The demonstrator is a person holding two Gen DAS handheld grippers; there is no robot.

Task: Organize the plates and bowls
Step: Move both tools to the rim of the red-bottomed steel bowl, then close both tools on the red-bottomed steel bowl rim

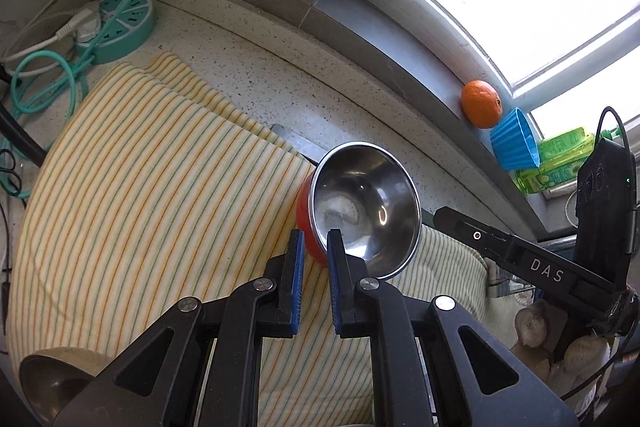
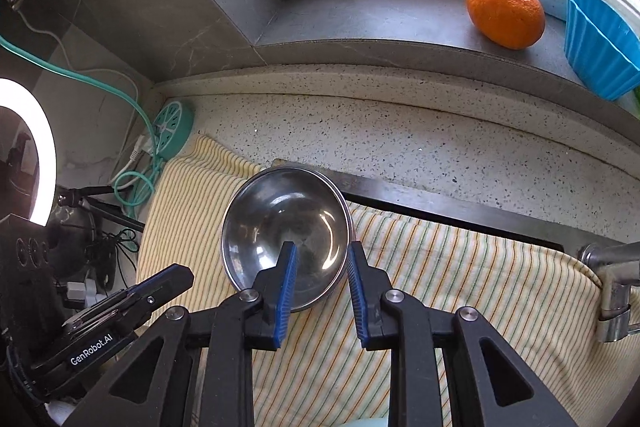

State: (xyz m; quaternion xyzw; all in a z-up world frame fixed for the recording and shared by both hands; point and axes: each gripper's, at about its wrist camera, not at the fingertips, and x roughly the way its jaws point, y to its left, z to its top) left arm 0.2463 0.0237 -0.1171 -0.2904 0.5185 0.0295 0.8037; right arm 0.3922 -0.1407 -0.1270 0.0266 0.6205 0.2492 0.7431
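The speckled bench carries a striped cloth. Over it, the left gripper angles steeply down, its blue fingers pinching the rim of a tilted steel bowl with a red outside. The right gripper, also pointing steeply down, holds its fingers a little apart astride the same bowl's near rim, one inside, one outside. On the windowsill sit an orange and a blue ribbed cup.
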